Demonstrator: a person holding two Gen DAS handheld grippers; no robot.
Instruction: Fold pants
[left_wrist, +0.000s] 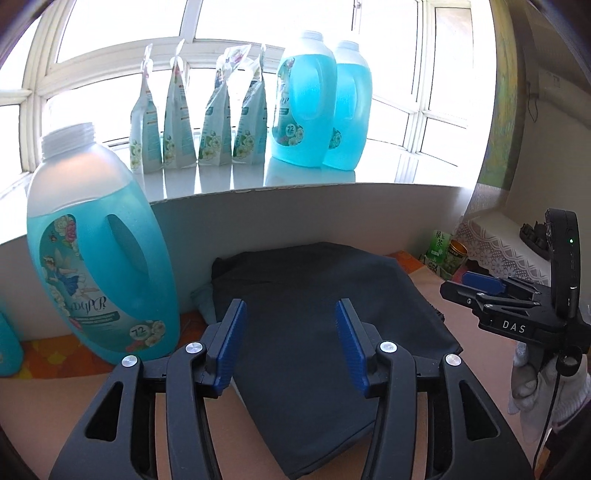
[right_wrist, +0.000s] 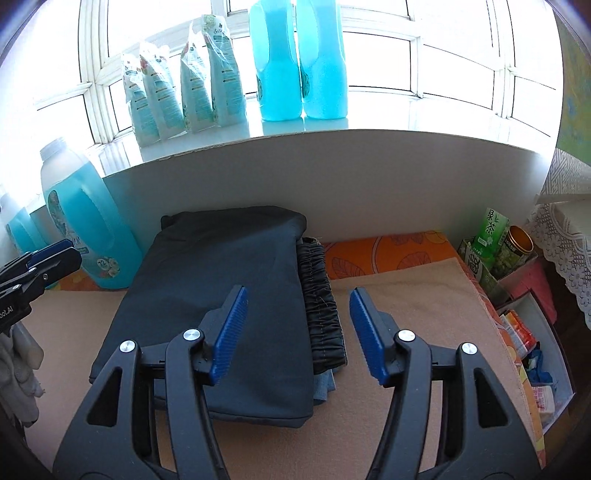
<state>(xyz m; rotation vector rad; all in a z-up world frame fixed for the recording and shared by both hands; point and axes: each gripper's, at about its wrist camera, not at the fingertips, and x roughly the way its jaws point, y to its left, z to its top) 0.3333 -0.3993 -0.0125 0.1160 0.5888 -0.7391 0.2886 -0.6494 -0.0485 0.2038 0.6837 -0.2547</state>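
Dark navy pants (left_wrist: 317, 325) lie folded in a flat stack on the beige mat, also in the right wrist view (right_wrist: 229, 280). Their gathered black waistband (right_wrist: 321, 306) shows along the stack's right edge, with a bit of blue cloth under it. My left gripper (left_wrist: 291, 343) is open and empty, hovering over the near part of the stack. My right gripper (right_wrist: 295, 336) is open and empty, above the stack's right edge and waistband. The right gripper also shows at the right of the left wrist view (left_wrist: 480, 284), and the left gripper at the left of the right wrist view (right_wrist: 55, 254).
A large blue detergent bottle (left_wrist: 96, 258) stands left of the pants. More bottles (left_wrist: 321, 103) and refill pouches (left_wrist: 199, 114) line the windowsill. A tea carton (right_wrist: 491, 229), a tin (right_wrist: 519, 240) and a box of packets (right_wrist: 532, 354) sit at the right.
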